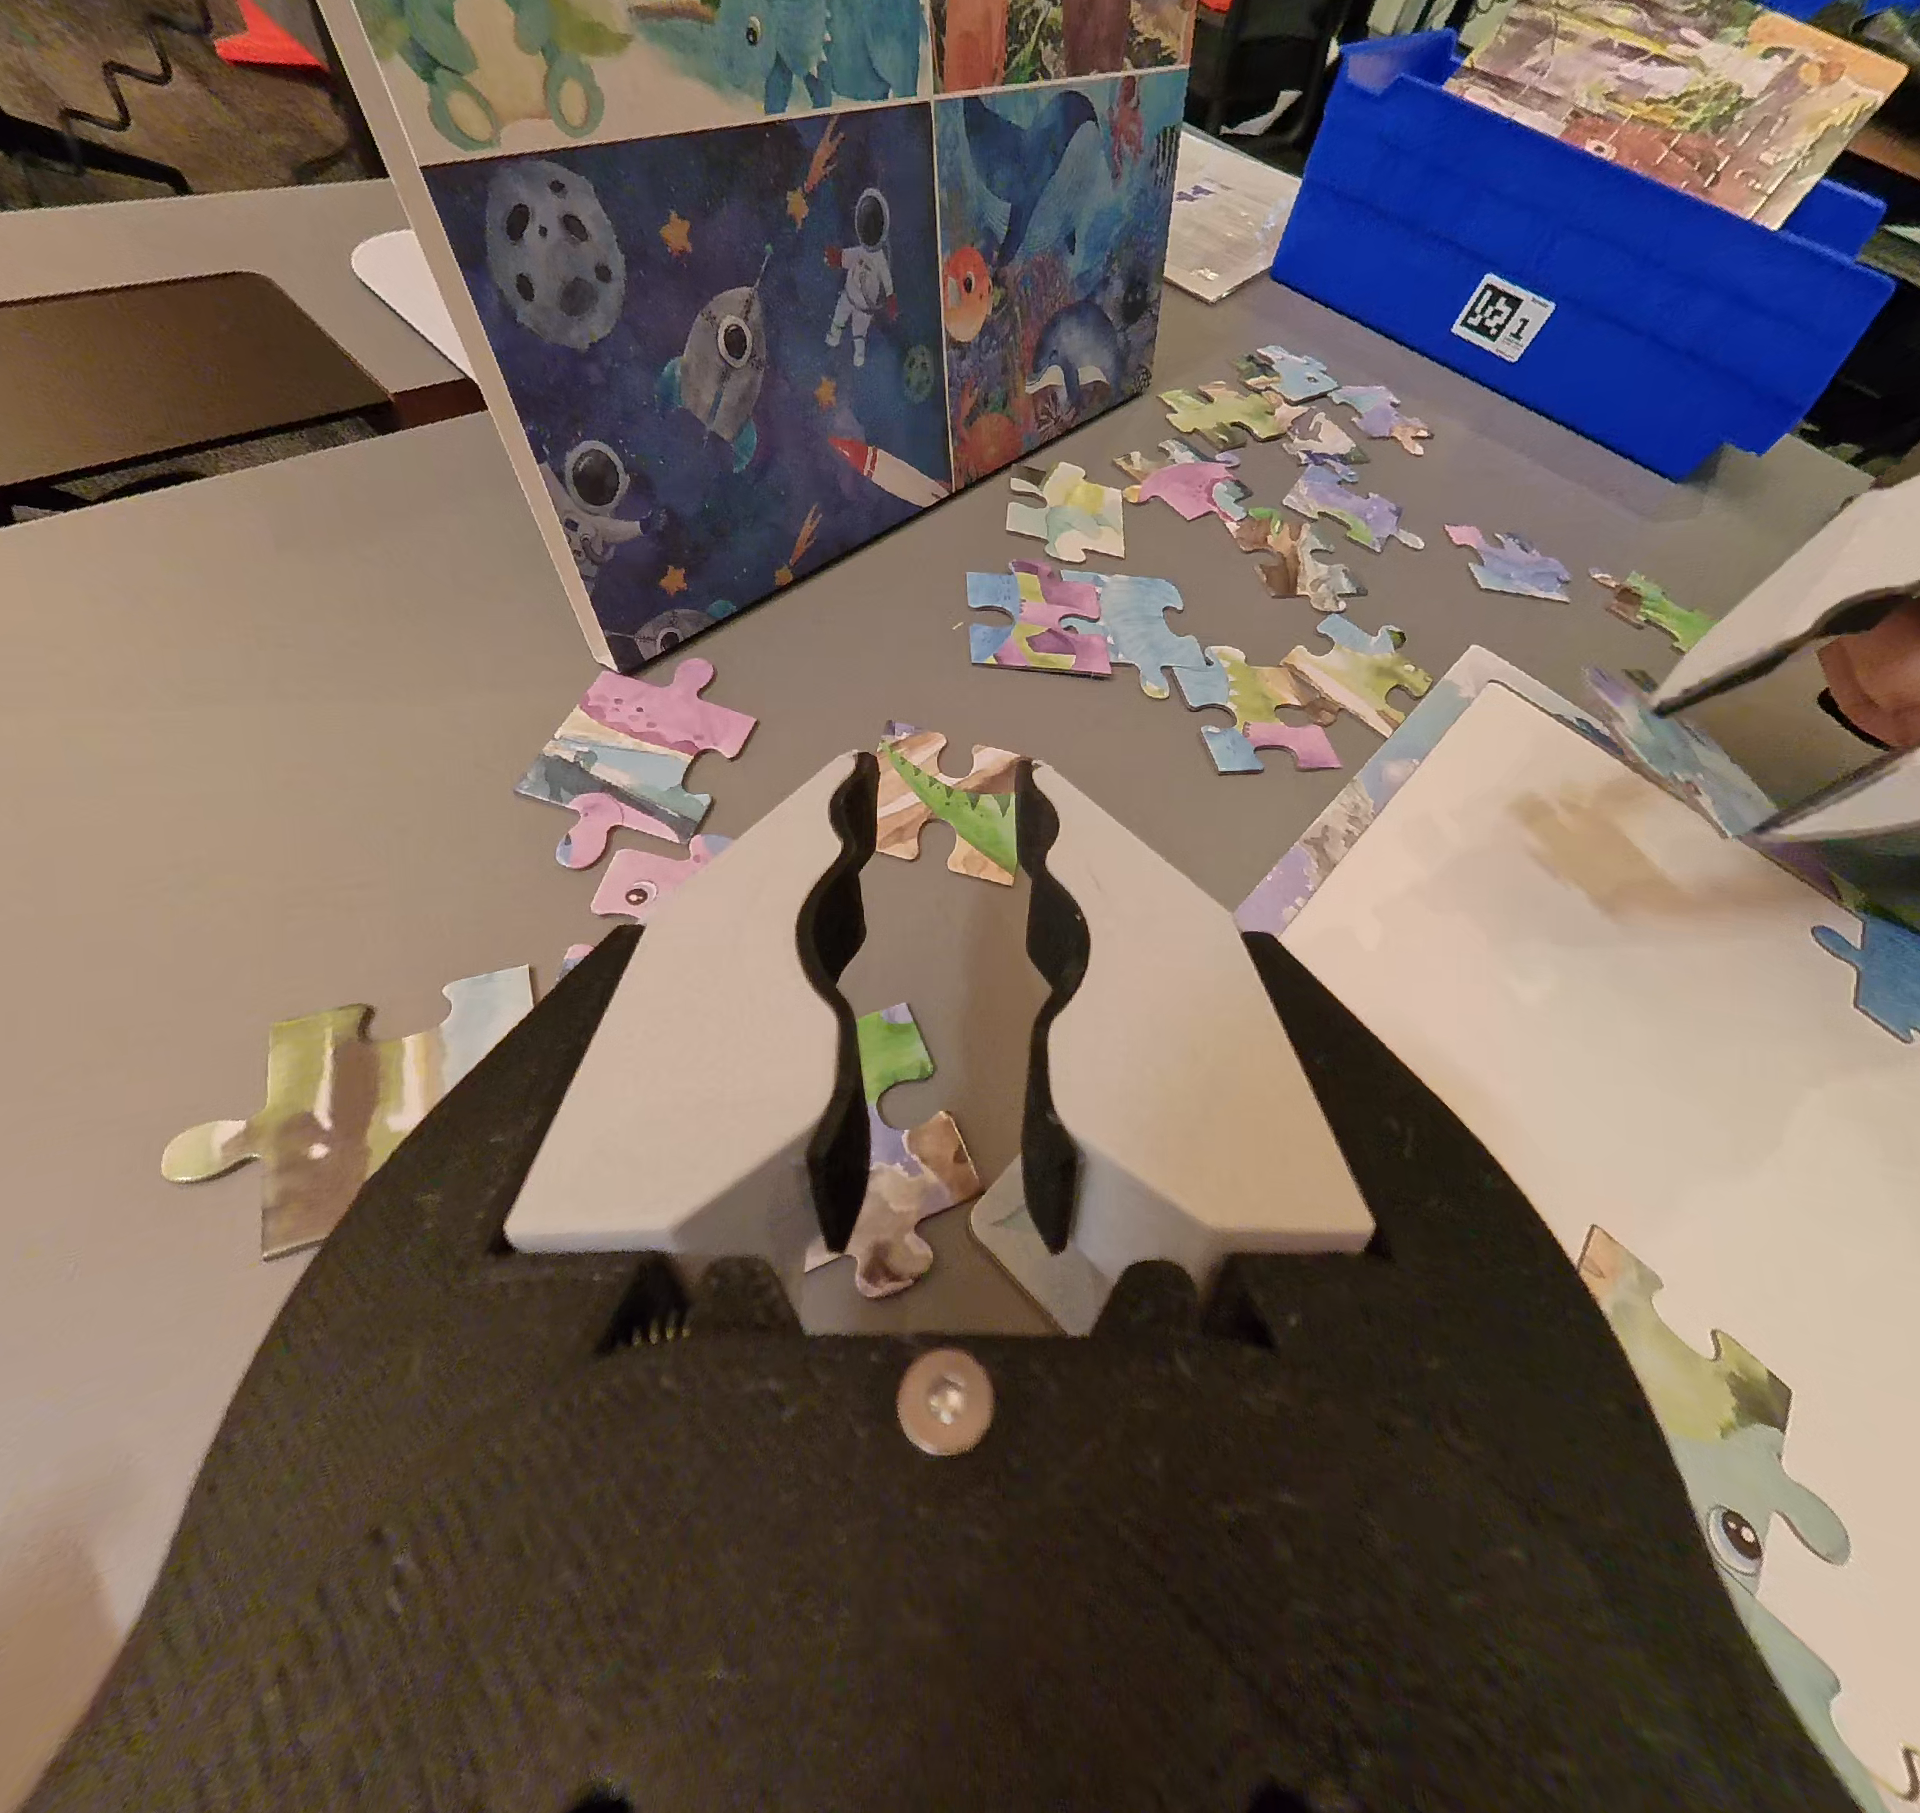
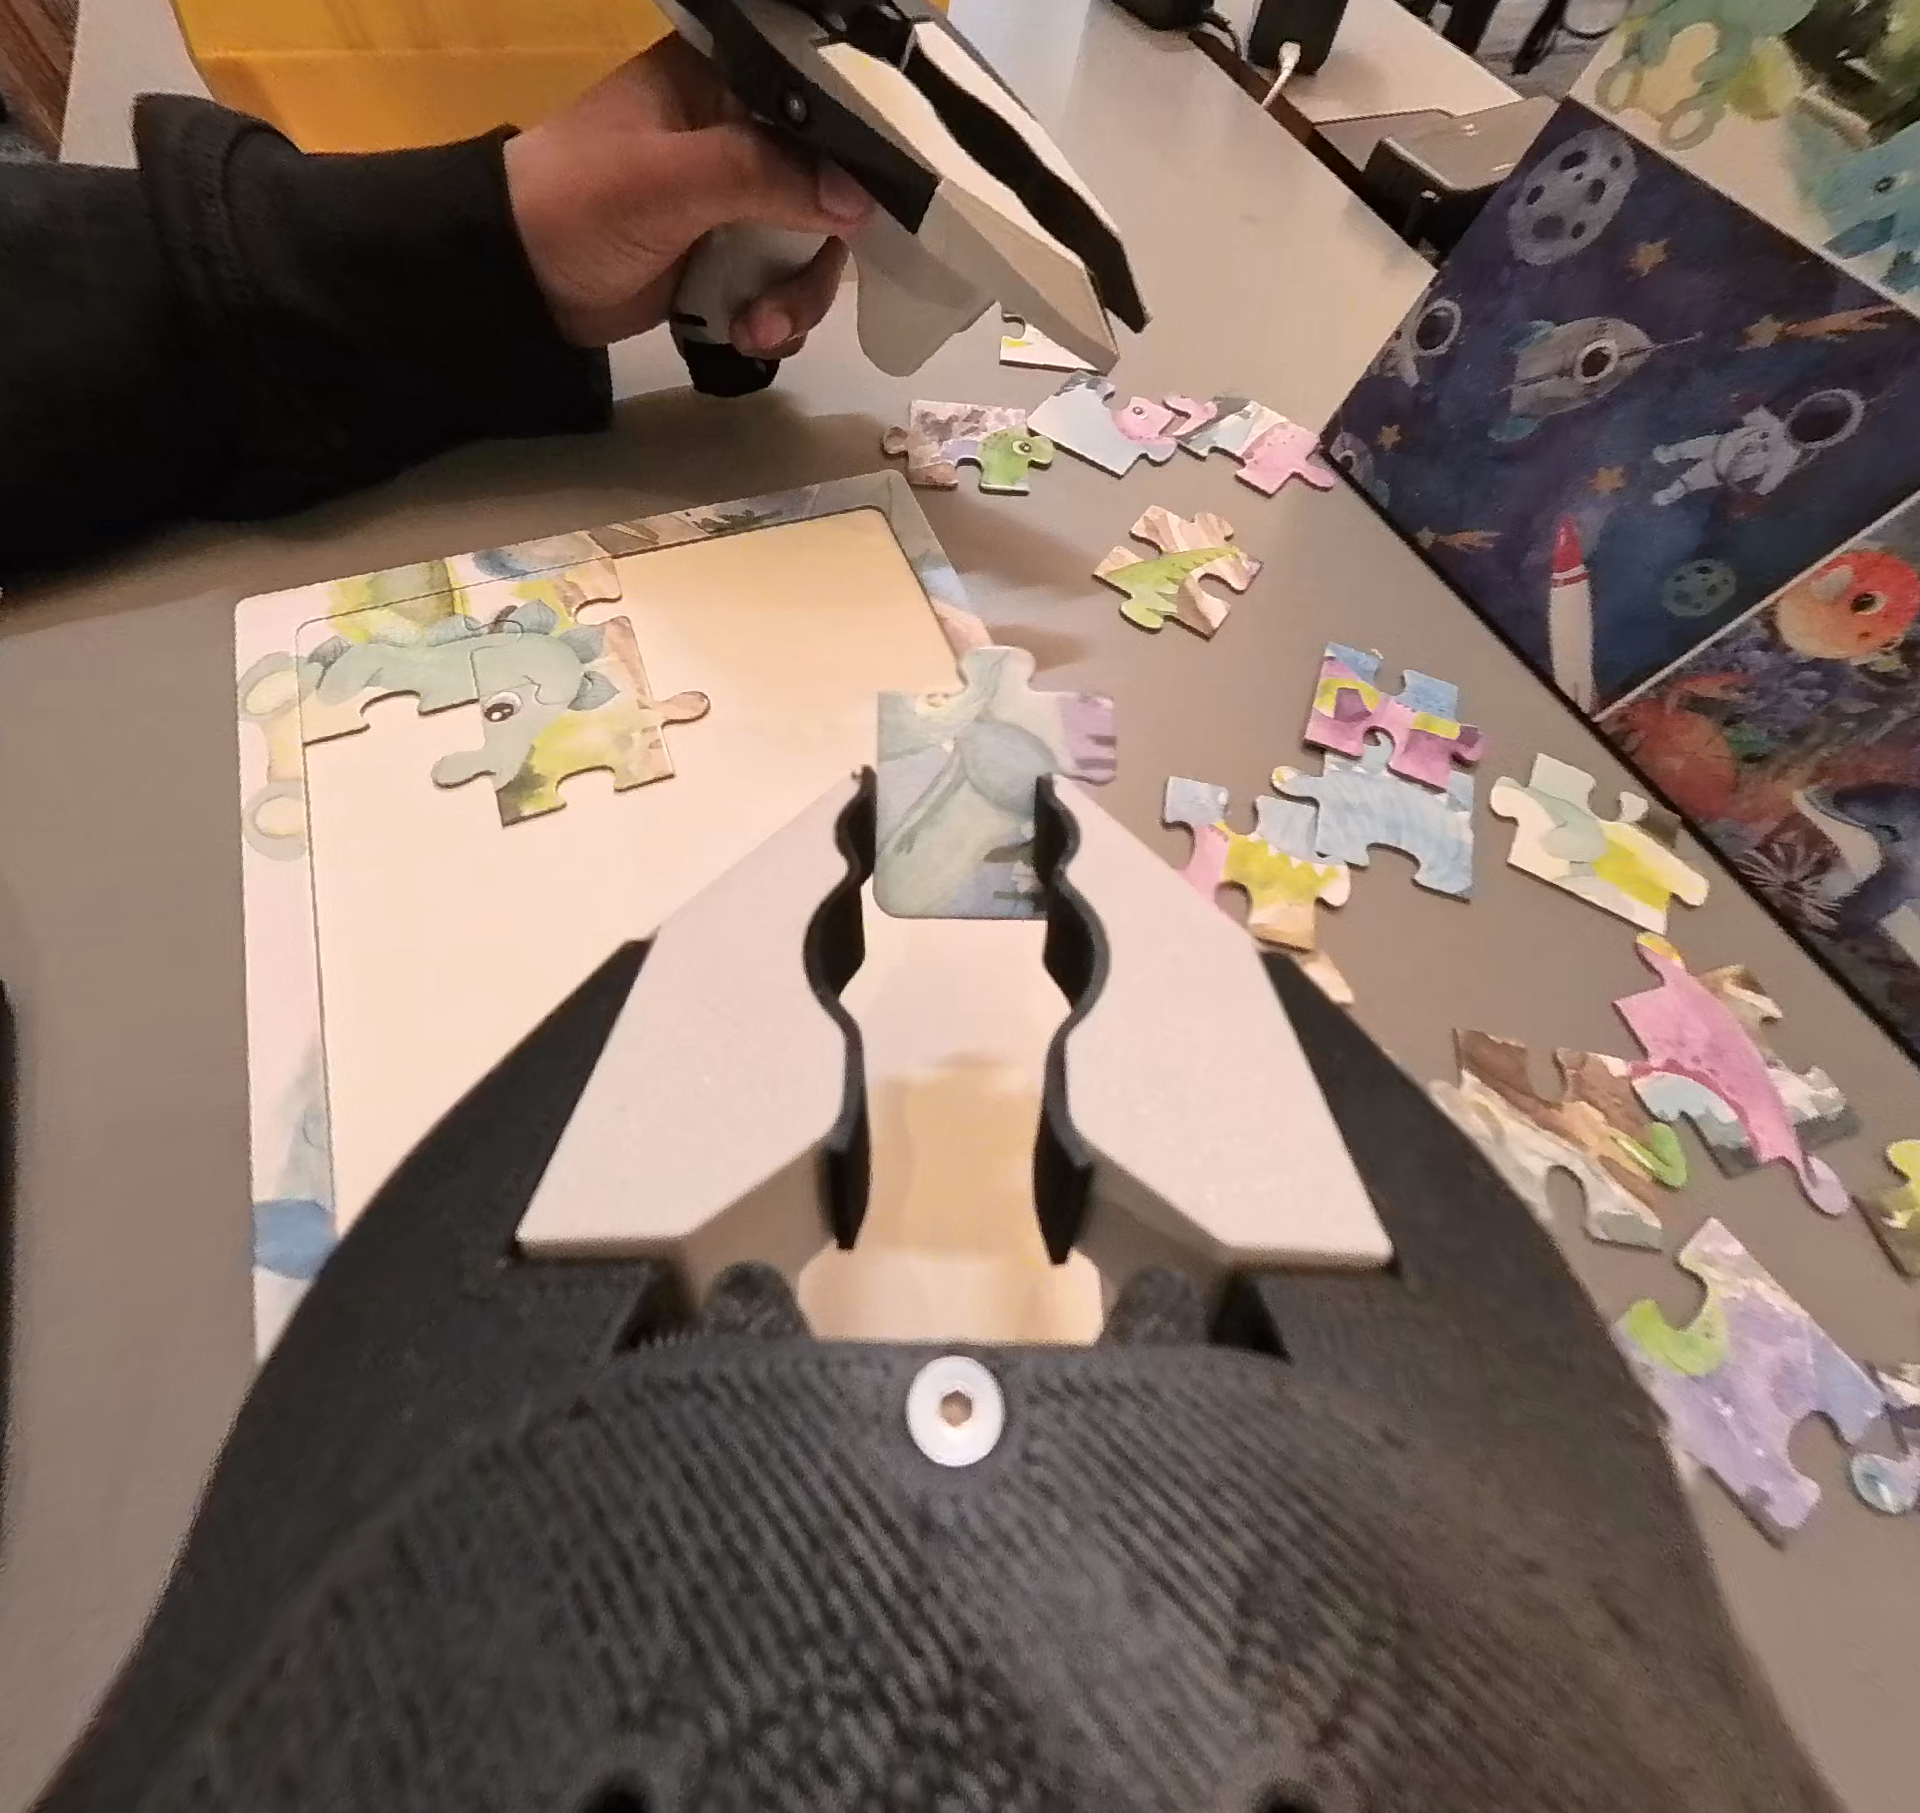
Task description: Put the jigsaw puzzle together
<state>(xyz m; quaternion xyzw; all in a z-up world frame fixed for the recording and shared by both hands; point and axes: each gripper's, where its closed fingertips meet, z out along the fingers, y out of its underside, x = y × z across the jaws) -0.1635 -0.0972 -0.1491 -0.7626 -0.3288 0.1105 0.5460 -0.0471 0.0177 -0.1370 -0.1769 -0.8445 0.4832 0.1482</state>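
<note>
Right gripper is clamped on a pale blue puzzle piece, held over the tray's right edge. Left gripper hovers over loose pieces on the grey table — jaws parted, nothing held. A few joined pieces sit in the tray's far-left corner.

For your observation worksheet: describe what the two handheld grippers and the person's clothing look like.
Both the left gripper and the right gripper have a textured black body, pale grey wedge fingers with wavy black inner pads, and one central screw. The left has a white pistol grip. The person wears a black sleeve.
</note>
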